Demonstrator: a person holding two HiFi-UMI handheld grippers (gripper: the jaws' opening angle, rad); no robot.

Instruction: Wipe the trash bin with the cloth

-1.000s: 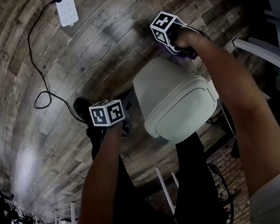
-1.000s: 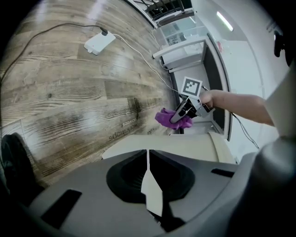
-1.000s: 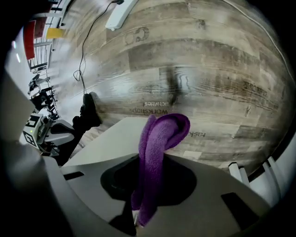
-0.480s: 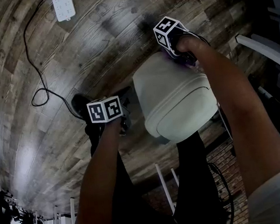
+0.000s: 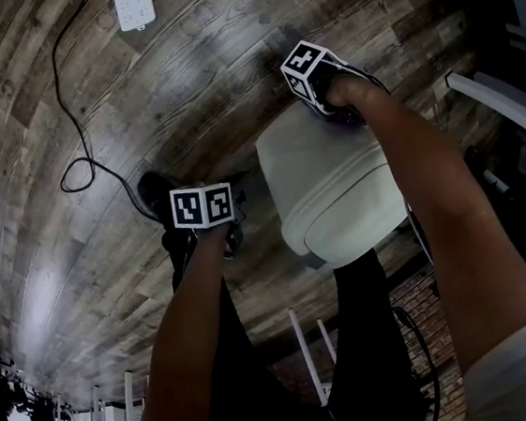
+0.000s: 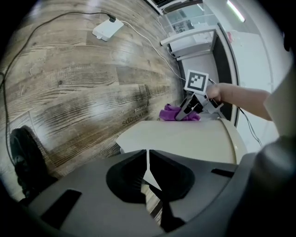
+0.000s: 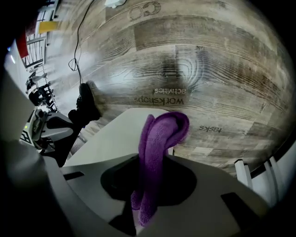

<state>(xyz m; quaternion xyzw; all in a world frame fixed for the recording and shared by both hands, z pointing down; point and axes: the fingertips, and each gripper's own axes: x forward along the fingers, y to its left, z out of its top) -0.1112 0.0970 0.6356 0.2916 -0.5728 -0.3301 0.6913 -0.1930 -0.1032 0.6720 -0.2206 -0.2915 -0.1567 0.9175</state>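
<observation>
Right gripper (image 7: 147,185): jaws are clenching a purple cloth (image 7: 159,139), which is folding over their tips and resting against the far edge of the pale trash bin (image 5: 336,187) lid, at the bin's 12 o'clock in the head view. Left gripper (image 6: 148,172): jaws are pressing together on nothing, hovering just beside the bin at its 9 o'clock. Surroundings: a black shoe (image 5: 153,194) is standing at the left gripper's 10 o'clock, and a cable (image 5: 74,170) is looping over the plank floor (image 5: 227,58) toward a white power strip (image 5: 133,3) at 11 o'clock.

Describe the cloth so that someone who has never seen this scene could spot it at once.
Find the pale bin standing on the wood floor. At its far top edge, the right gripper is shut on the cloth. It is the only purple thing, soft and folded, among greys and browns.
</observation>
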